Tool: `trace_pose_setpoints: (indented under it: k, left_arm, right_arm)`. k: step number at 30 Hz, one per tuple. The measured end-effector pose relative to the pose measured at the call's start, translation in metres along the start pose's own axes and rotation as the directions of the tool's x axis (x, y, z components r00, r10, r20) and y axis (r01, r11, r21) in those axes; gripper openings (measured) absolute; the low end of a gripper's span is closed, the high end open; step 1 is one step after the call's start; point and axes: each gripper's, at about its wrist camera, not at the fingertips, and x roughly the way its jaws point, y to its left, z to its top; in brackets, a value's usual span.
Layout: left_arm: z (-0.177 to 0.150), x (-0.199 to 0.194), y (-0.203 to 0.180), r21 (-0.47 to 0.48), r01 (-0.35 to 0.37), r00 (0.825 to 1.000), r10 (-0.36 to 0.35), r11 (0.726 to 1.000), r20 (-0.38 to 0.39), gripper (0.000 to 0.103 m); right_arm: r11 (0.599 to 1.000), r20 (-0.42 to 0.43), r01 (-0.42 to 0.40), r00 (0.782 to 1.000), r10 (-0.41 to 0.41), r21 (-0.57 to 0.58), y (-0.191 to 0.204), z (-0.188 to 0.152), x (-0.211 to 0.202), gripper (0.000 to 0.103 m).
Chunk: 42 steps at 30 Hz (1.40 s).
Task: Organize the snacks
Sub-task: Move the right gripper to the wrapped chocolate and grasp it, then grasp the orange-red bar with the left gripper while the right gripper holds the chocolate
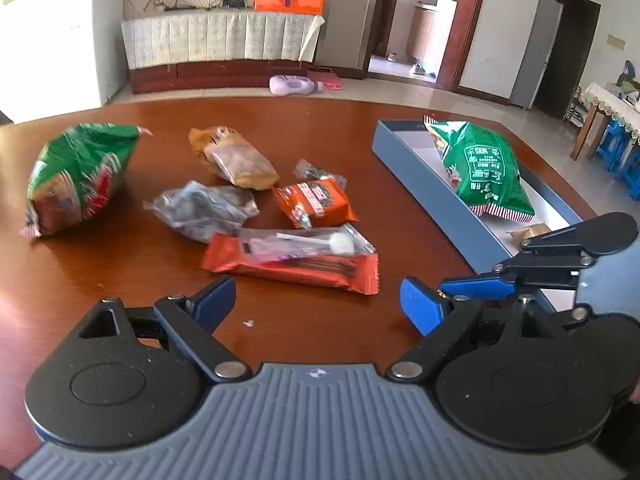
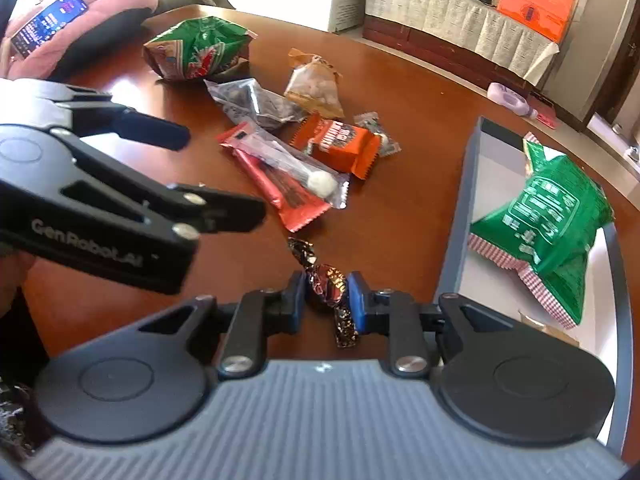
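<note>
Pinched at its round middle between the right gripper (image 2: 326, 300) pads, the twist-wrapped candy (image 2: 326, 286) looks light, crinkly and slippery, tray (image 2: 456, 240) at three o'clock; left gripper (image 1: 320, 306) spread empty.

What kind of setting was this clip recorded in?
Most likely a home living or dining room. A polished wooden table holds loose snack packets, a low TV-style cabinet with cables and sockets lines the far wall, and a doorway opens onto another tiled room.
</note>
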Motion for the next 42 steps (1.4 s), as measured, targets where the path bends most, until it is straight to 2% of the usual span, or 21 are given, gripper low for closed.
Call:
trace_pose_setpoints:
  k: [4,8,10,14,19,24,27,33,36,42]
  left_arm:
    - [-0.002,0.013,-0.001,-0.026,-0.012,1.0,0.011,1.0,-0.024,0.086]
    - [-0.002,0.024,-0.002,-0.052,-0.081,0.996,0.079,0.995,-0.031,0.086]
    - [-0.001,0.029,-0.006,-0.037,-0.119,0.992,0.118,0.992,-0.033,0.087]
    - [0.002,0.033,-0.007,-0.039,-0.172,0.985,0.172,0.984,-0.007,0.089]
    - [0.011,0.052,-0.002,-0.105,-0.166,0.986,0.163,0.981,-0.034,0.092]
    - [0.005,0.054,-0.007,-0.021,-0.181,0.983,0.181,0.983,-0.038,0.093]
    - [-0.004,0.045,0.002,-0.012,-0.185,0.982,0.185,0.983,-0.05,0.093]
    - [-0.021,0.021,0.034,-0.062,-0.248,0.968,0.244,0.967,-0.064,0.093]
    - [-0.026,0.016,0.04,-0.085,-0.251,0.967,0.247,0.964,-0.056,0.093]
    - [-0.018,0.02,0.041,-0.197,-0.187,0.982,0.185,0.962,-0.029,0.098]
  right_arm:
    - [1.0,-0.007,-0.008,1.0,0.009,0.019,-0.007,-0.006,-0.005,0.027]
    - [1.0,-0.009,-0.014,1.0,0.015,0.014,-0.007,-0.008,-0.006,0.027]
    - [1.0,-0.01,-0.017,1.0,0.017,0.014,-0.007,-0.008,-0.006,0.027]
    - [1.0,-0.009,-0.028,1.0,0.028,0.014,-0.007,-0.01,-0.008,0.027]
    - [0.999,-0.009,-0.041,0.999,0.041,0.02,-0.008,-0.009,-0.007,0.027]
    - [0.998,-0.007,-0.059,0.998,0.059,0.029,-0.009,-0.009,-0.007,0.027]
    - [0.998,-0.008,-0.062,0.998,0.062,0.033,-0.01,-0.011,-0.008,0.027]
    - [0.998,-0.012,-0.062,0.998,0.063,0.031,-0.01,-0.011,-0.008,0.027]
    - [0.997,-0.012,-0.065,0.998,0.065,0.036,-0.011,-0.009,-0.007,0.027]
    - [0.997,-0.006,-0.068,0.998,0.068,0.041,-0.009,-0.006,-0.003,0.027]
